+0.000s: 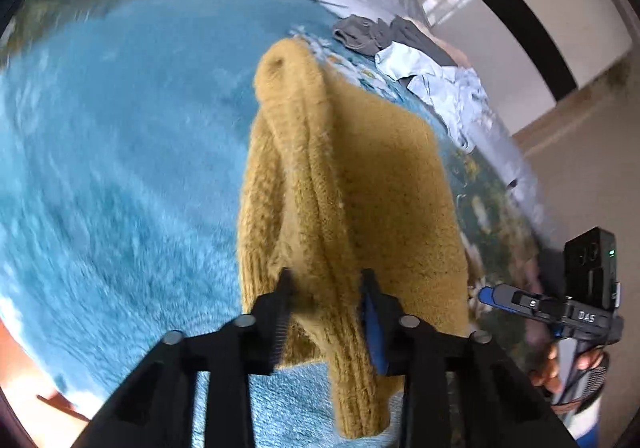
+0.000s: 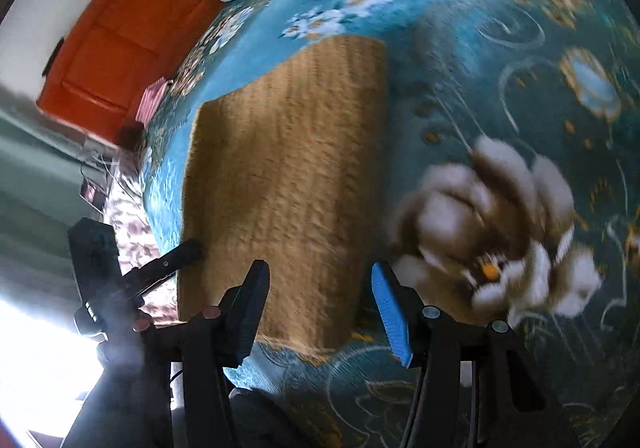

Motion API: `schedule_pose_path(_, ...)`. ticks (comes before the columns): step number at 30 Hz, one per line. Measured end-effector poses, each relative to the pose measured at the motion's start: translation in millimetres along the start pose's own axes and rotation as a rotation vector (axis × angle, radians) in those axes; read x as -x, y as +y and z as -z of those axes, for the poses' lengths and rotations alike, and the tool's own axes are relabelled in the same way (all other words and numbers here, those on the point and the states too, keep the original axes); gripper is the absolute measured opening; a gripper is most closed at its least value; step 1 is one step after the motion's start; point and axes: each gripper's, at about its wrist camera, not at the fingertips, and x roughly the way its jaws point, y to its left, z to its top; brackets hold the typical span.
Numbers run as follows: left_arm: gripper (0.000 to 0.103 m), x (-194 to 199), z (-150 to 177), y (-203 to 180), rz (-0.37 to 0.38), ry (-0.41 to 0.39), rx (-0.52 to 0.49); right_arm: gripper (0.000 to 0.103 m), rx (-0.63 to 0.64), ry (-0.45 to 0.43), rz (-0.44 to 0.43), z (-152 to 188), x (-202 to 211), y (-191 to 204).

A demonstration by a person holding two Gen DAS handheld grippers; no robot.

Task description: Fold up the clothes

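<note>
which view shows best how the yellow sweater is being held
The left wrist view: the left hand-held gripper is closed on a thick fold of the yellow sweater. The right wrist view shows only its flat panel, with the right hand-held gripper open above it.

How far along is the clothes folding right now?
Partly done. The sweater already lies on the bed as a narrow rectangle. In hand: the left hand-held gripper is shut on its knit sleeve, lifted above the body. The right hand-held gripper is open, holding nothing. Left: laying that sleeve down, then the crumpled pile at the far edge.
</note>
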Motion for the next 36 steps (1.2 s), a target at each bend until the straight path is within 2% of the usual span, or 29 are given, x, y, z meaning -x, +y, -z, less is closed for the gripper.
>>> schedule_pose_path(4, 0.024, 1.0, -7.2, -18.2, -0.145, 0.009, -0.107, 0.055, -0.032, -0.006, -0.032, 7.1, -1.0, -14.8)
schedule_pose_path(7, 0.023, 9.0, -12.5, -47.5, -0.244, -0.006, -0.261, 0.055, -0.064, -0.009, -0.056, 9.7, -1.7, -26.6)
schedule_pose_path(11, 0.023, 40.1, -16.2, -93.2, -0.177, -0.125, -0.447, 0.055, -0.114, -0.013, -0.084, 12.6, -0.4, -41.6)
schedule_pose_path(14, 0.023, 49.5, -23.4, -77.8, -0.079, -0.154, -0.371, 0.055, -0.128, -0.033, -0.099, 15.5, 6.1, -48.8)
schedule_pose_path(15, 0.023, 46.4, -25.0, -63.2, -0.073, -0.149, -0.326, 0.055, -0.132, -0.039, -0.105, 16.8, 8.5, -51.6)
schedule_pose_path(18, 0.022, 21.1, -23.1, -3.5, -0.138, -0.077, -0.16, 0.055, -0.141, -0.049, -0.114, 21.2, 14.9, -60.4)
schedule_pose_path(20, 0.021, 8.6, -17.4, 32.4, -0.116, -0.039, -0.049, 0.055, -0.142, -0.052, -0.115, 22.9, 16.4, -64.0)
schedule_pose_path(22, 0.021, 7.8, -13.6, 53.4, -0.049, -0.05, 0.028, 0.055, -0.142, -0.054, -0.132, 23.5, 15.7, -65.0)
schedule_pose_path(25, 0.021, 11.2, -18.8, 57.6, -0.006, -0.073, 0.059, 0.055, -0.127, -0.05, -0.178, 22.6, 12.0, -60.7)
schedule_pose_path(28, 0.021, 13.9, -31.9, 42.0, -0.004, -0.096, 0.02, 0.055, -0.102, -0.042, -0.218, 19.9, 4.2, -49.8)
schedule_pose_path(32, 0.021, 6.3, -33.0, 37.2, -0.057, -0.072, -0.009, 0.055, -0.093, -0.027, -0.232, 16.8, -9.6, -40.7)
schedule_pose_path(34, 0.021, 2.3, -26.7, 50.5, -0.042, -0.058, 0.032, 0.055, -0.088, -0.02, -0.239, 15.3, -16.5, -36.1)
schedule_pose_path(36, 0.027, 2.2, -18.8, 64.9, 0.025, -0.057, 0.106, 0.055, -0.083, -0.012, -0.246, 13.8, -23.4, -31.5)
